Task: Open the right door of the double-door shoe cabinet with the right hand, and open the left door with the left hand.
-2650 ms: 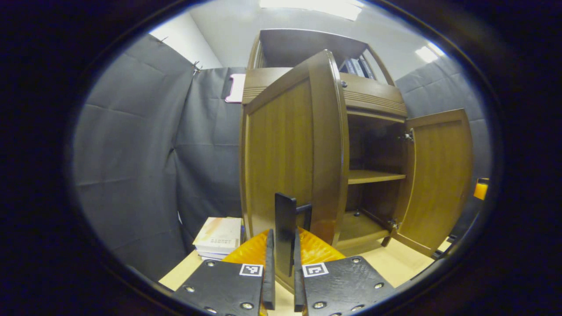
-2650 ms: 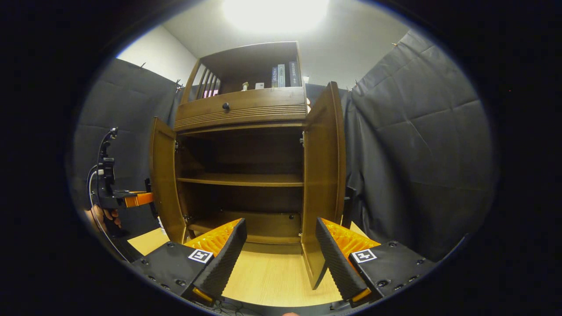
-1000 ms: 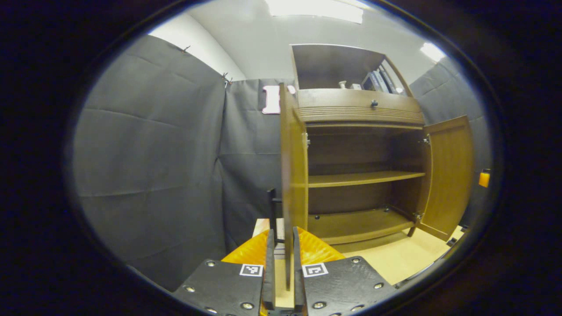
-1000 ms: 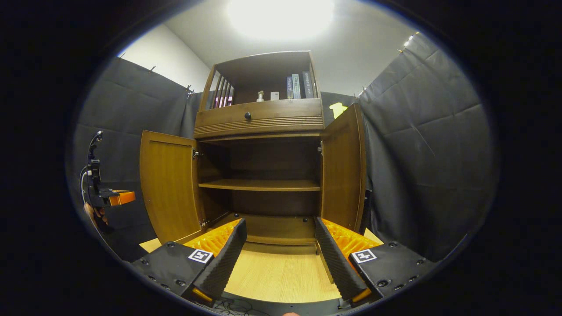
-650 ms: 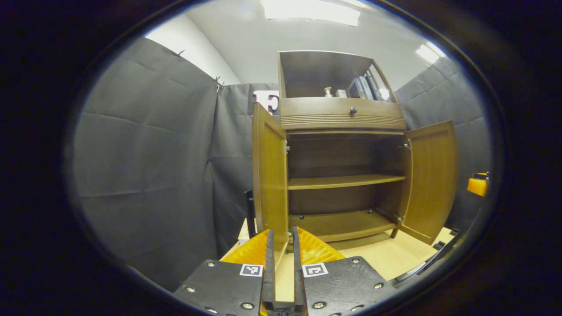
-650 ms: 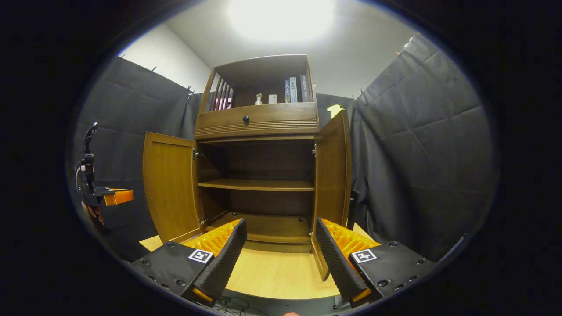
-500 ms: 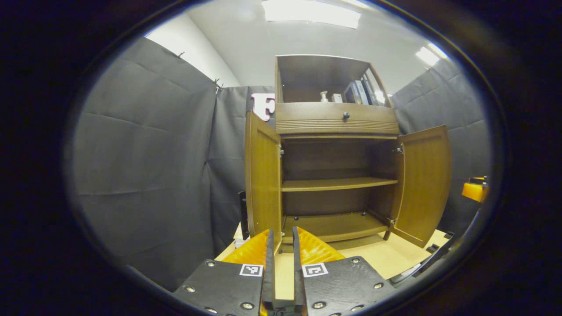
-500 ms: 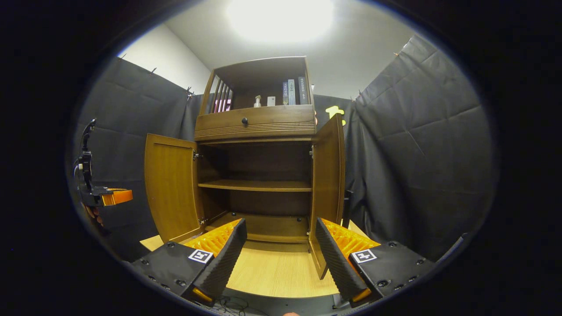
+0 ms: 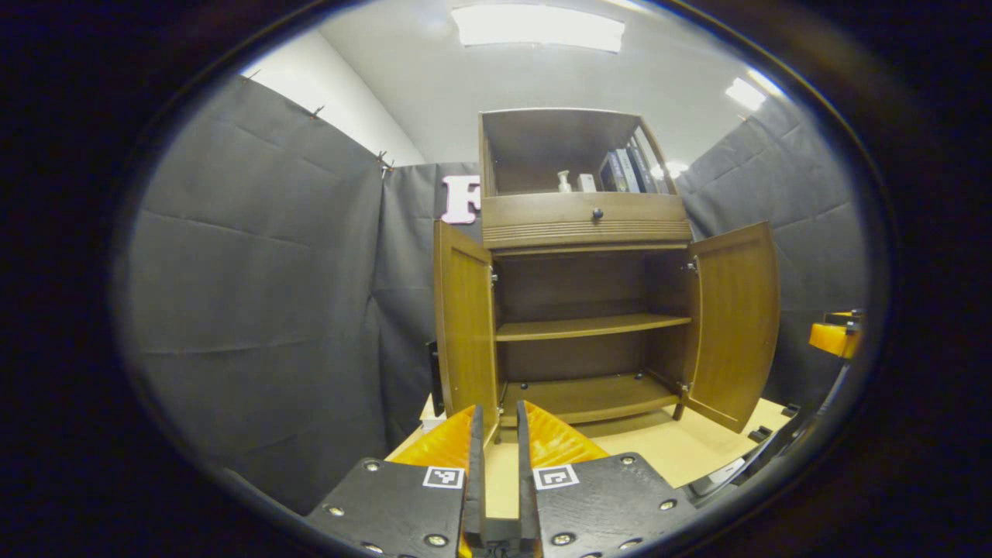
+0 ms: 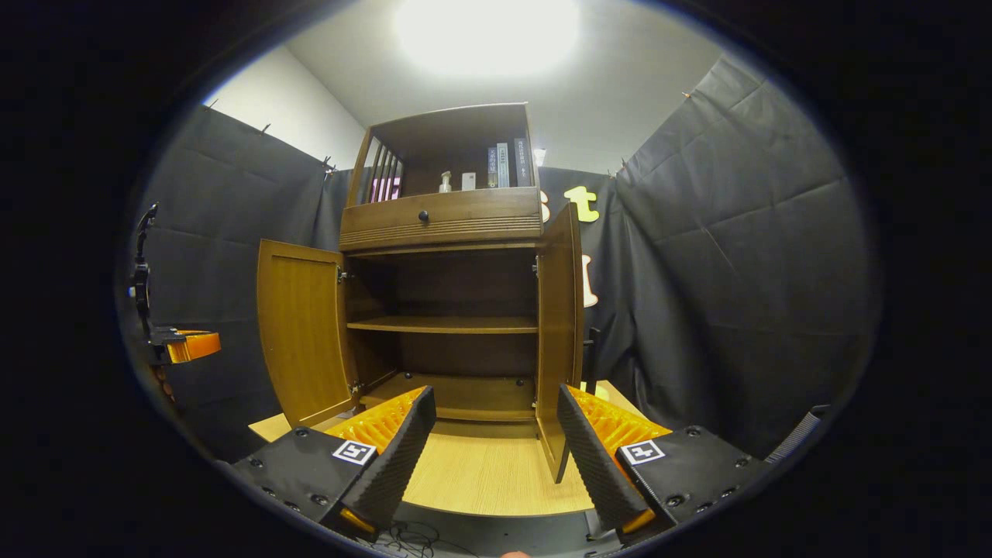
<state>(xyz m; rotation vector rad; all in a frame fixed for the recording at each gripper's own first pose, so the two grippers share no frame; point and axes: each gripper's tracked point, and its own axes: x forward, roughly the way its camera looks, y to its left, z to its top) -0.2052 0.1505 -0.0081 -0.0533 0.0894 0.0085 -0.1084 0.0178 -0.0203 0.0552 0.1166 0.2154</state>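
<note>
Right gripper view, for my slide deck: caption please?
Open right gripper faces the shoe cabinet, both doors swung wide.

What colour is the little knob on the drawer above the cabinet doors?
The drawer knob is black, clearest in the right gripper view.

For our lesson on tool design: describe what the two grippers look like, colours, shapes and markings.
The left gripper and the right gripper each have black bolted plates bearing a small black-and-white square marker, with orange ribbed backing behind the fingers. The right's fingers are black, ridged wedges; the left's are thin black strips.
</note>
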